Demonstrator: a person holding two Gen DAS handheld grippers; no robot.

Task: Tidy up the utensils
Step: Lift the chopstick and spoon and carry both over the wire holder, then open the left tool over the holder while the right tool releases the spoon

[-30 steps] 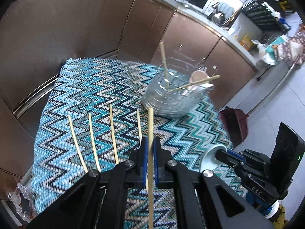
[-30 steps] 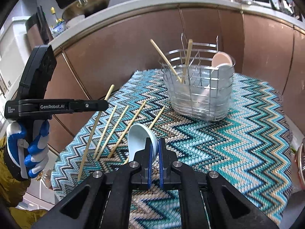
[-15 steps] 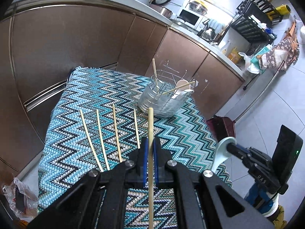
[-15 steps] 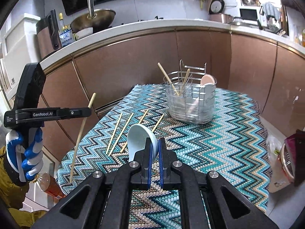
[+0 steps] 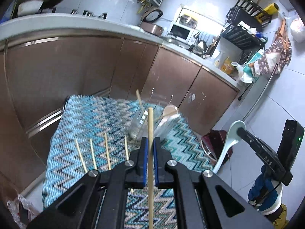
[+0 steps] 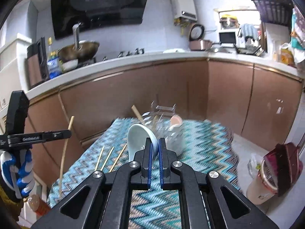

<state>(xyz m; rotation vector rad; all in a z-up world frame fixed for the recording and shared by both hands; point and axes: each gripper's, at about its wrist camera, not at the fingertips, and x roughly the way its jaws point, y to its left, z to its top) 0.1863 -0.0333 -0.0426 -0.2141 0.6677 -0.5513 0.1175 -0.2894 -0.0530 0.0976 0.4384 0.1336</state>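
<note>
The left hand-held gripper (image 5: 150, 157) is clamped on one chopstick (image 5: 150, 129), held near its middle so it stands steep and clear of the patterned cloth (image 5: 85, 118). Below and left of it, four chopsticks (image 5: 106, 150) lie side by side. Ahead stands the wire basket (image 5: 152, 126), probably the destination. The right hand-held gripper (image 6: 155, 148) pinches a pale blue spoon (image 6: 139, 137) by its handle, bowl raised.

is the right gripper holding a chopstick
No, the right gripper is shut on a pale blue spoon; the left gripper holds the chopstick.
</note>
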